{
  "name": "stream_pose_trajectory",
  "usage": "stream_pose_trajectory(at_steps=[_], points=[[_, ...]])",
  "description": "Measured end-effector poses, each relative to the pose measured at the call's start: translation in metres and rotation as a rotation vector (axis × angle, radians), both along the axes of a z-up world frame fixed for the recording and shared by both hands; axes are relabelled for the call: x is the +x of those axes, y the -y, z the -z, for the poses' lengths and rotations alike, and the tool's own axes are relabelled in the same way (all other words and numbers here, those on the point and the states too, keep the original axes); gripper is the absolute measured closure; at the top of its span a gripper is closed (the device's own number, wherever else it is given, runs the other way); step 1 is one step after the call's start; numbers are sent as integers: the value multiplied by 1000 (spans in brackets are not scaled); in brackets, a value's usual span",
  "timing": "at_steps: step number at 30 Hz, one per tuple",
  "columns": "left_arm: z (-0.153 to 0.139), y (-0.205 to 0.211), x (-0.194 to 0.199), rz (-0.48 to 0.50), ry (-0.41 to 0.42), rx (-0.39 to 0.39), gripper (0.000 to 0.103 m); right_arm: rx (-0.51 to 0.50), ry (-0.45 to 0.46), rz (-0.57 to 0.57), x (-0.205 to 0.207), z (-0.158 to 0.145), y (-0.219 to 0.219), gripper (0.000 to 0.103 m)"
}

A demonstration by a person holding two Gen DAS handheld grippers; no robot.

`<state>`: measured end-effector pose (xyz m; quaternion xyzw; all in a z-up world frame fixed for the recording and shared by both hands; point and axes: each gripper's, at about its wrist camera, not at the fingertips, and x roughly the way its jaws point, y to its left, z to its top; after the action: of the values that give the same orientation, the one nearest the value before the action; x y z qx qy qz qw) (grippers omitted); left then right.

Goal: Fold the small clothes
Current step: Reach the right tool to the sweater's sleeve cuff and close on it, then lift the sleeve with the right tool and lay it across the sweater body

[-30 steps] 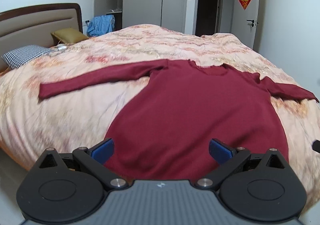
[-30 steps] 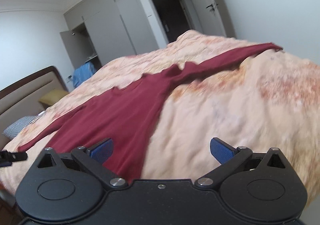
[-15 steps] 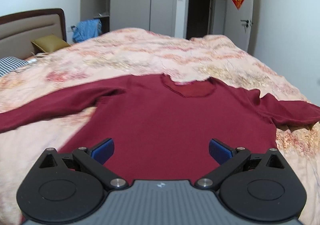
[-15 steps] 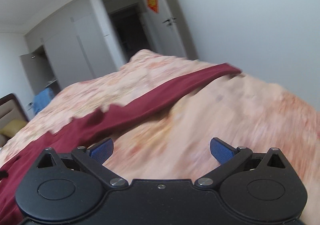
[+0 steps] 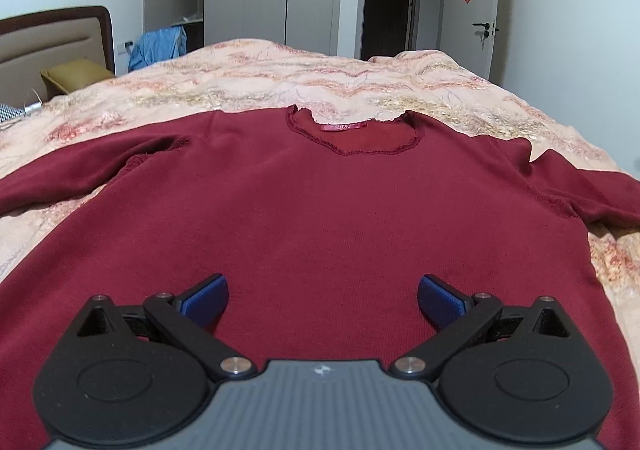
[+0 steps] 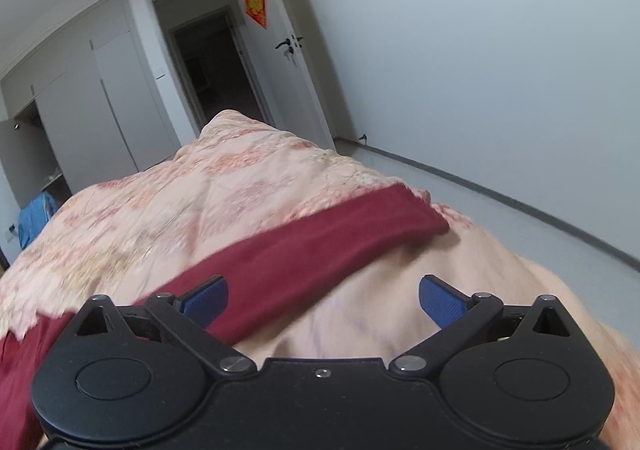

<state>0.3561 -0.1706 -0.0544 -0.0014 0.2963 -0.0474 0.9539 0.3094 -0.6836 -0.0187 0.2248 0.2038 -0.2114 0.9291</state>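
A dark red long-sleeved top [image 5: 320, 209] lies flat on the bed, neckline [image 5: 356, 137] at the far side, sleeves spread to both sides. My left gripper [image 5: 322, 300] is open and empty, low over the middle of the top's body. My right gripper [image 6: 323, 302] is open and empty, over the top's right sleeve [image 6: 320, 250], which runs across the bed to its cuff [image 6: 416, 209] near the bed's edge.
The bed has a peach floral quilt [image 5: 320, 77]. A headboard [image 5: 56, 41] and a yellow pillow [image 5: 76, 73] are at the left. Blue clothing [image 5: 158, 47] hangs by the wardrobe. Beyond the bed's right edge are bare floor [image 6: 520, 230] and a door [image 6: 296, 61].
My left gripper has moved forward over the top's body toward the neckline. My right gripper has swung right along the right sleeve toward its cuff. Both stayed open.
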Motion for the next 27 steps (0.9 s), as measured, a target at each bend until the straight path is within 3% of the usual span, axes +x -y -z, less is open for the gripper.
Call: stream_pose_trajectory(at_steps=[3,6,8,11,13,17,22,27], points=[[2,-3,2,0,-6,-22,0,39,-28,68,22,3,19,15],[3,-9,4,2,-19,-53,0,99,-40,149,33,9,34,36],[3,-11,4,2,-23,-62,0,120,-44,198,37,13,38,61],[3,-12,4,5,-28,-63,0,124,-44,244,39,14,43,87],[-1,-13,6,18,-44,-62,0,97,-45,248,38,10,42,95],[-16,-18,15,83,-77,-56,0,-46,-36,224,35,-16,22,98],[-42,-36,19,101,-43,-101,0,-244,44,117,34,-70,-28,99],[-66,-60,21,45,-8,-104,0,-310,148,-53,46,-123,-98,99]])
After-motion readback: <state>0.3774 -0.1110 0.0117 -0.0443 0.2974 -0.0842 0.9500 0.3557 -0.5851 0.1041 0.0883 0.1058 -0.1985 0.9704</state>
